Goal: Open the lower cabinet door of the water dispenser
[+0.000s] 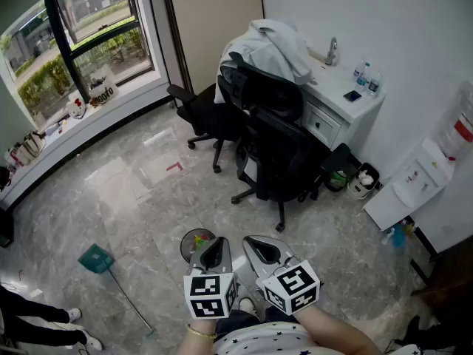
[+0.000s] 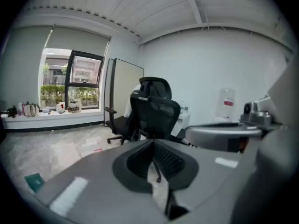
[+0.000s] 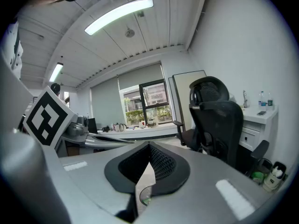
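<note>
Water dispenser: the white floor-standing water dispenser with a red-labelled bottle on top (image 1: 427, 170) sits at the far right edge of the head view, against the white wall. It's well apart from both grippers.

Lower cabinet door: it reads as the plain white panel low on the front, under the taps. It looks shut. Handle and hinge side are too small to tell.

Left gripper: the grey left gripper with its marker cube (image 1: 214, 251) is at the bottom centre of the head view, close to the person's body. Its jaws are clenched together on nothing, and its own view confirms that.

Right gripper: the grey right gripper (image 1: 263, 251) is just beside the left one. It's clenched too, pads meeting, nothing between them.

In the way: two black mesh office chairs (image 1: 275, 150) fill the middle of the frame, and a white desk (image 1: 336, 98) is at upper right. The floor at lower right looks like the clear way in.

Step in hand: the approach, I'd say. Nothing is reached yet.

Doing it well: close in square to the front and drop low to the door's level. Part one gripper's jaws before arriving, catch the free edge or handle, then pull along the door's swing and not straight back.

Which way it points: the front faces the lower left of the head view, toward the chairs.

Long axis: upright, from the floor up to the bottle.
</note>
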Motion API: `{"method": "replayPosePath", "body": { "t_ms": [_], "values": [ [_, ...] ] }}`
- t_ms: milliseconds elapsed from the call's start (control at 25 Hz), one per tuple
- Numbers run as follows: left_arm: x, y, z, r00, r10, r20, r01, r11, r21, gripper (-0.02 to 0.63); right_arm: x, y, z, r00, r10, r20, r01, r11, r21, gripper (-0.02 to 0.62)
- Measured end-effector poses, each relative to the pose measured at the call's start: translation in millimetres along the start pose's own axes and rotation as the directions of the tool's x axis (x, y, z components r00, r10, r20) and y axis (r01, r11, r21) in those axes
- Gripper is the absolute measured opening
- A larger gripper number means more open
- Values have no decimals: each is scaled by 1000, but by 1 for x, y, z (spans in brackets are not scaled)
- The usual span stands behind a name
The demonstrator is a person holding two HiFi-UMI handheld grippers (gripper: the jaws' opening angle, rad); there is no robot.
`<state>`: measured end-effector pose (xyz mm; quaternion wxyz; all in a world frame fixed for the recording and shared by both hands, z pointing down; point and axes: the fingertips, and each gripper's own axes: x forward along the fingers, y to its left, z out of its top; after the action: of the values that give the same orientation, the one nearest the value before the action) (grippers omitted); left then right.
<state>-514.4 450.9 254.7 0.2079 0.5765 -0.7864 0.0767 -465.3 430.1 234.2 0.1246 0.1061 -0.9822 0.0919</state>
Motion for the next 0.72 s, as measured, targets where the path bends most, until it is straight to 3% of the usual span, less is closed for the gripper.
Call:
{"method": "replayPosePath", "body": {
  "t_ms": [320, 480, 720],
  "values": [
    [76, -106, 15, 989, -145, -40, 147, 987, 58, 6, -61, -120, -9, 984, -178, 6, 177, 983, 51, -3],
    [123, -180, 27, 968, -245, -63, 250, 963, 98, 6, -100, -195, -13, 960, -281, 3, 279, 956, 92, -5],
    [190, -296, 33, 921, -377, -102, 386, 919, 85, 6, -169, -302, -15, 916, -402, 1, 399, 911, 105, -5]
  ]
}}
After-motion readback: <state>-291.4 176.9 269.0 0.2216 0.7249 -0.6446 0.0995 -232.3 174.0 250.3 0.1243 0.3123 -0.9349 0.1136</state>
